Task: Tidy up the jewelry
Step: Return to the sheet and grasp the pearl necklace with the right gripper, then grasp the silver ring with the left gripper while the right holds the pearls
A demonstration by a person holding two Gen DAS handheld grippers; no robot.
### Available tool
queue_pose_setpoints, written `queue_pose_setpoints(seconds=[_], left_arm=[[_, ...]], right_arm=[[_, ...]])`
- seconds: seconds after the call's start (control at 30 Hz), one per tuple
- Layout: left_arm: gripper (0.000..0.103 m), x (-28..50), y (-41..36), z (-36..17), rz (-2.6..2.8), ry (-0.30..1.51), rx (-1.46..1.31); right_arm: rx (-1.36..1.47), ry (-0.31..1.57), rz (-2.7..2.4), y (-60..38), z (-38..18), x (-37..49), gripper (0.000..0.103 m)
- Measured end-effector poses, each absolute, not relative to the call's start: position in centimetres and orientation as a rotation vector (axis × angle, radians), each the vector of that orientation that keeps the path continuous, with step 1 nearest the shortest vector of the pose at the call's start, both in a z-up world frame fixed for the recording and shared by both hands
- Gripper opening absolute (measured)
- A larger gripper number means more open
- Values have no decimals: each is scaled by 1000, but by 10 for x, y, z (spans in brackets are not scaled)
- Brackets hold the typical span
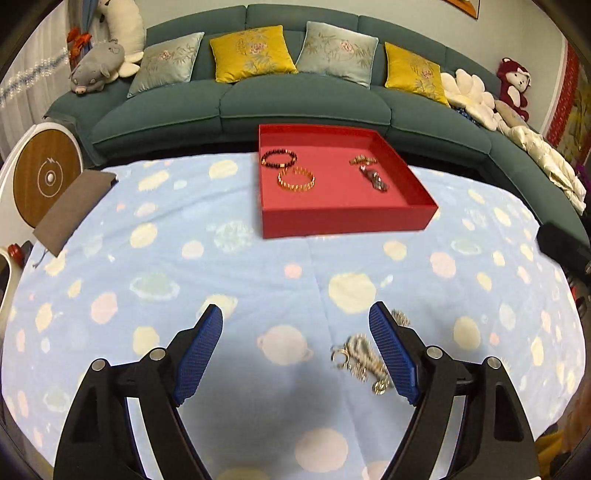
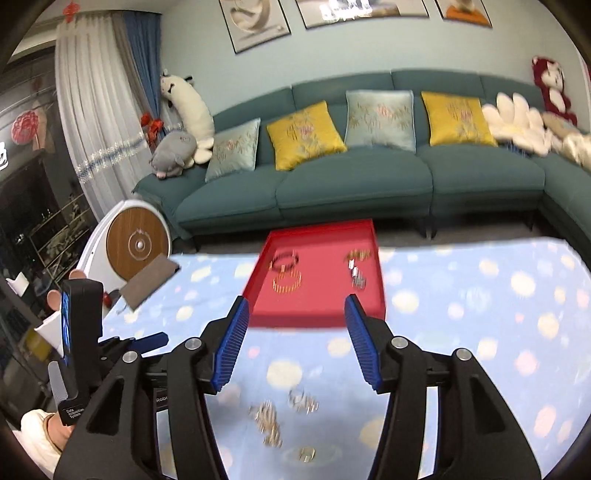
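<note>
Jewelry half sorted: bracelets (image 1: 288, 169) already in red tray (image 1: 347, 221) at twelve o'clock, silver chains (image 1: 360, 360) loose on counter (image 1: 147, 280) near five o'clock. Left gripper (image 1: 295, 350) and right gripper (image 2: 293, 339) fingers apart, holding nothing. Next, probably: lower over chains, pinch one, carry to tray.

Teal sofa (image 2: 354, 184) (cushioned), white curtain (image 2: 92, 122), framed pictures (image 2: 255, 22)

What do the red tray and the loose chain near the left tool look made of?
Red tray: likely matte card or painted board, with thin flat walls, sharp corners and no gloss. Loose chain: looks like polished metal, silver and gold-toned links catching light; blurred, so plating or plastic can't be excluded.
</note>
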State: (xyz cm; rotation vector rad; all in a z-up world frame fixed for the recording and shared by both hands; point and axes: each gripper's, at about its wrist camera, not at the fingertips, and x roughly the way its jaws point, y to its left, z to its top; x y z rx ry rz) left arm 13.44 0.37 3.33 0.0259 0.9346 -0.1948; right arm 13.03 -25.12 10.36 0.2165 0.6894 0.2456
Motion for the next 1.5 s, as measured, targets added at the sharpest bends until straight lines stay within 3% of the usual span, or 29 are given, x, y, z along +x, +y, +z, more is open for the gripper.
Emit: queue_pose_setpoints(seconds=[0.17,0.4,0.5,0.67,0.77,1.23,1.5], left_arm=[[79,126,22,11,-158,993,-20],[79,128,38,3,-123,996,-14],[79,129,40,0,-131,1005,-15],[79,129,38,-9,-148,1022,17],[79,130,37,-15,-160,1032,23],[79,124,1,-30,-257,1051,89],[79,134,-22,-36,-296,1049,56]], right_arm=[[141,871,301,-223,38,123,52],[57,963,355,-190,-14,118,50],[29,980,370,-178,-29,119,46],[7,1016,362,-172,-48,130,30],[9,1021,365,-175,-50,131,14],[111,907,306,-229,-2,122,13],[163,901,241,-261,-1,120,13]])
